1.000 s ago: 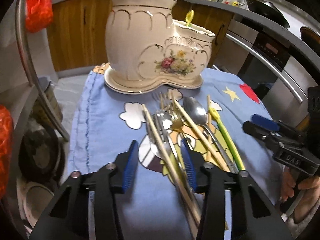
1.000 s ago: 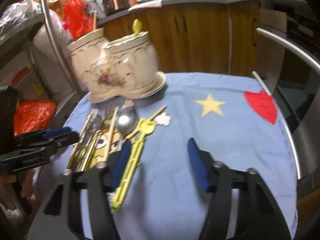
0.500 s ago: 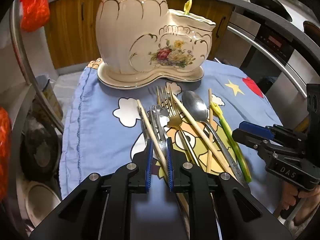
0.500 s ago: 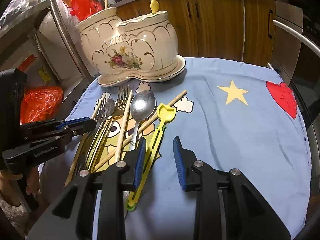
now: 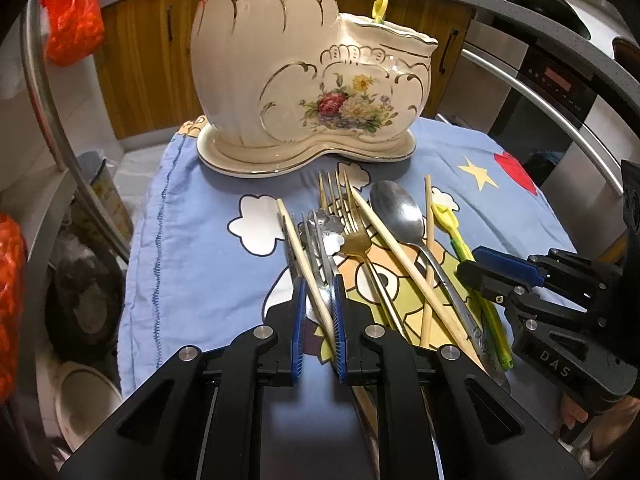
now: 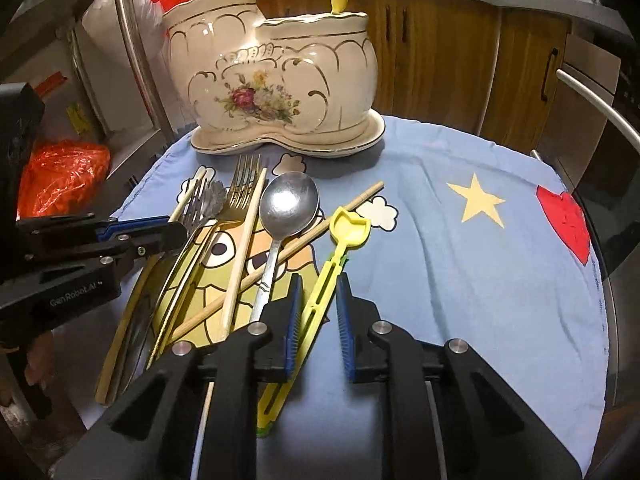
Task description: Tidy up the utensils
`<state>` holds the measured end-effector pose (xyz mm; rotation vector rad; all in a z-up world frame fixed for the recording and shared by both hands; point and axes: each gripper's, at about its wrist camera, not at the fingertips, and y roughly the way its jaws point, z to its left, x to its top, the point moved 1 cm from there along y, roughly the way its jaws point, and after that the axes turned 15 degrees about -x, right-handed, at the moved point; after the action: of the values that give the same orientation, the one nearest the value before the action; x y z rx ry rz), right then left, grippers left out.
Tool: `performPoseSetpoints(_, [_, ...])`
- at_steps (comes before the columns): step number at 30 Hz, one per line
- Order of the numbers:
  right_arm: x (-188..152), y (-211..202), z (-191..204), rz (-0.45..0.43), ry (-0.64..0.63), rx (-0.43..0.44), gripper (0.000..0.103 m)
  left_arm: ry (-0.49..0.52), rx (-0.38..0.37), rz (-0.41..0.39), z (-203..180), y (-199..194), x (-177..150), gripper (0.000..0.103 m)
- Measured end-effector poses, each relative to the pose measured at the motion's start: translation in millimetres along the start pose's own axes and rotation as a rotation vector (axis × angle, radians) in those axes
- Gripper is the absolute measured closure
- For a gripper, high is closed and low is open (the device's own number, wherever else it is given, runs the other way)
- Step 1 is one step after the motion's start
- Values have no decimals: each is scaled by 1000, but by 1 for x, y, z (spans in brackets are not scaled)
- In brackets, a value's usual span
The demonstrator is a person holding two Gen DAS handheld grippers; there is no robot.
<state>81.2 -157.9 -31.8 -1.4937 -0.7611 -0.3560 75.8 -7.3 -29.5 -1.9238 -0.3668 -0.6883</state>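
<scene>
A cream floral ceramic holder (image 5: 304,80) (image 6: 272,92) stands at the back of a blue cloth (image 5: 192,240), with a yellow spoon tip (image 5: 380,4) poking from its lower compartment. Before it lie a gold fork (image 5: 348,216), a silver spoon (image 6: 288,204), silver utensils and wooden chopsticks. My left gripper (image 5: 318,284) is shut on the leftmost chopstick (image 5: 296,236), with thin silver handles beside it. The jaws of my right gripper (image 6: 319,280) are closing around the handle of a yellow-green plastic spoon (image 6: 348,232); a gap remains at the right pad.
Red bags (image 5: 72,12) (image 6: 60,176) hang and lie at the left by a metal rail (image 5: 48,112). Wooden cabinets (image 6: 440,60) stand behind. An oven with a bar handle (image 5: 552,108) flanks the right. Bowls (image 5: 84,404) sit below the table's left edge.
The left jaws went from wide apart to shut on the chopstick. The right jaws narrowed from wide to close around the yellow-green spoon handle, and that gripper moved in over it.
</scene>
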Motion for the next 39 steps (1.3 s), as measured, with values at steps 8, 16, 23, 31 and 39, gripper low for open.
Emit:
performPoseSetpoints(8, [2, -6, -15, -15, 88, 55, 93, -25, -20, -13, 3, -5, -1, 93])
performPoseSetpoints(16, [4, -12, -28, -44, 138, 65, 93, -38, -39, -33, 4, -12, 0, 94])
performPoseSetpoints(23, [3, -12, -28, -50, 144, 67, 93, -92, -83, 7, 12, -8, -4, 95])
performPoseSetpoints(31, [4, -13, -26, -60, 151, 84, 93, -50, -76, -40, 7, -13, -3, 96])
performPoseSetpoints(39, [5, -15, -23, -77, 139, 86, 93, 56, -18, -112, -13, -9, -4, 98])
